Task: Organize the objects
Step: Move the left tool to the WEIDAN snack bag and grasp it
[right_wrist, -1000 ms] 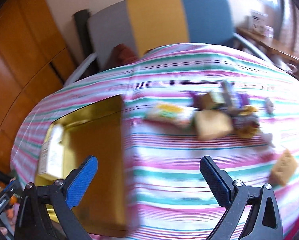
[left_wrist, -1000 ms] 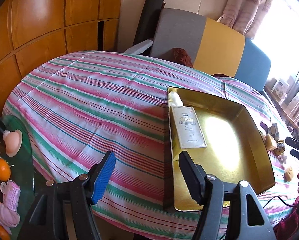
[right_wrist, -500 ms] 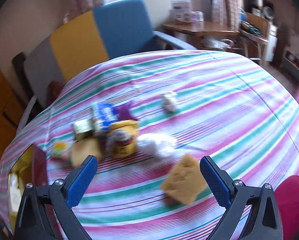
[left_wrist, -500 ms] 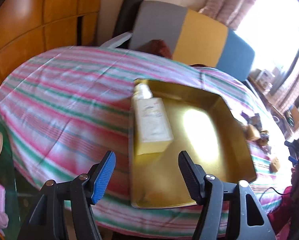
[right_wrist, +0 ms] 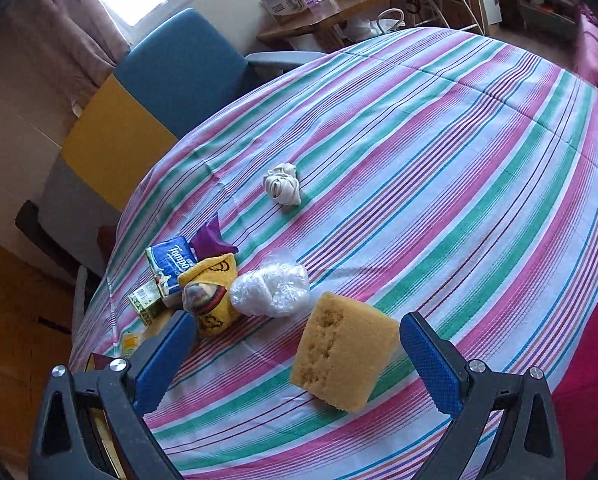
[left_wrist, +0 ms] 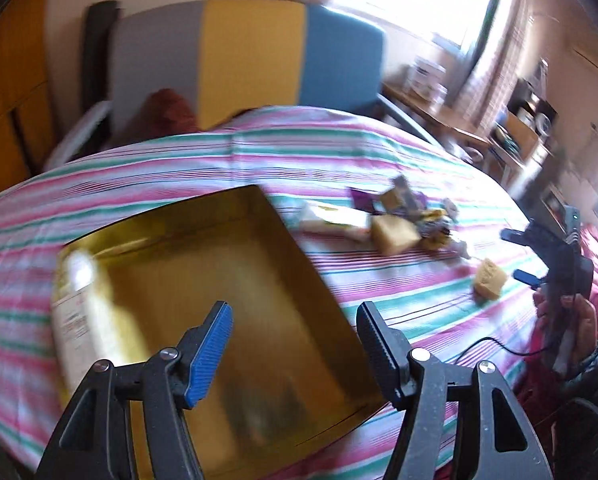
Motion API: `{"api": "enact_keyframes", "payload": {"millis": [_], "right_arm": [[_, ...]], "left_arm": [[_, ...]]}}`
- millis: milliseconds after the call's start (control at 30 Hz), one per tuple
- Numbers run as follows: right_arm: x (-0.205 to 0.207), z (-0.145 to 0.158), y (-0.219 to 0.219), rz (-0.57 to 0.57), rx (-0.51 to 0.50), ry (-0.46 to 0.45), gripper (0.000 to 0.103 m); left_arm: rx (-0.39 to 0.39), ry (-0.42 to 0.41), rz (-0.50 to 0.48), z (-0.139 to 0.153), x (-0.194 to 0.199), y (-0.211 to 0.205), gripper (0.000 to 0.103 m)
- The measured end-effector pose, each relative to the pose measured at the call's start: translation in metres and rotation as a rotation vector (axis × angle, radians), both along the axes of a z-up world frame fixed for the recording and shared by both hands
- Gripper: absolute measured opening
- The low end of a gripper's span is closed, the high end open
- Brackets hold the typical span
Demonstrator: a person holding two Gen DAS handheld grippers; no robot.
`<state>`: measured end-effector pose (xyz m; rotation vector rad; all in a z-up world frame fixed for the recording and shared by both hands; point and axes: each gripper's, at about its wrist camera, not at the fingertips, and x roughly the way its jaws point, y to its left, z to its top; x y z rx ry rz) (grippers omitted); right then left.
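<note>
The right gripper point(right_wrist: 295, 364) has its jaws spread wide around the sponge point(right_wrist: 341, 354), so squeeze gently in its middle.

**Left gripper over the gold tray**

The left gripper point(left_wrist: 293, 344) hangs with its jaws apart and empty above a gold tray point(left_wrist: 235, 280) on the striped bench point(left_wrist: 339, 152). A pale bottle point(left_wrist: 83, 320) lies along the tray's left side. Right of the tray, a yellow sponge point(left_wrist: 489, 278) lies near the right gripper point(left_wrist: 539, 256).
</note>
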<state>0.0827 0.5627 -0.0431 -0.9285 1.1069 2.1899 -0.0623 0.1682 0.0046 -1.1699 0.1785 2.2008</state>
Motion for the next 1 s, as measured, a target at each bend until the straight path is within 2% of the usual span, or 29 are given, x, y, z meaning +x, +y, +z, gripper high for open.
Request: {"api": "enact_keyframes", "payload": {"millis": [67,233,367,433,533,600,700,800,933,1000], "right_arm": [[-0.002,-0.002,-0.001,0.013,-0.014,0.009,0.103],[-0.003,-0.003,-0.002,0.038,-0.034,0.031,0.103],[-0.005,-0.002,-0.004,0.064,-0.049,0.052,0.103],[-0.005,-0.002,-0.005,0.075,-0.057,0.061,0.103],[-0.007,-0.003,-0.005,0.089,-0.075,0.073,0.103],[-0.008,-0.005,-0.005,0.1,-0.089,0.079,0.103],[-0.009,-0.006,-0.005,0.116,-0.104,0.09,0.103],[-0.01,-0.006,-0.006,0.132,-0.123,0.103,0.103],[-0.01,-0.006,-0.006,0.138,-0.139,0.118,0.103],[-0.009,-0.007,-0.005,0.136,-0.148,0.126,0.103]], "left_arm": [[0.012,-0.055,-0.036,-0.002,-0.006,0.023,0.059],[0.109,-0.261,-0.06,-0.009,-0.031,0.069,0.058],[0.17,-0.411,0.023,-0.025,-0.068,0.106,0.06],[0.168,-0.454,0.075,-0.036,-0.084,0.122,0.061],[0.15,-0.546,0.166,-0.062,-0.11,0.138,0.073],[0.142,-0.611,0.241,-0.08,-0.124,0.144,0.074],[0.099,-0.614,0.323,-0.095,-0.141,0.15,0.076],[0.074,-0.618,0.362,-0.107,-0.154,0.155,0.078],[-0.004,-0.563,0.391,-0.12,-0.165,0.165,0.076],[-0.034,-0.515,0.367,-0.118,-0.166,0.172,0.075]]}}
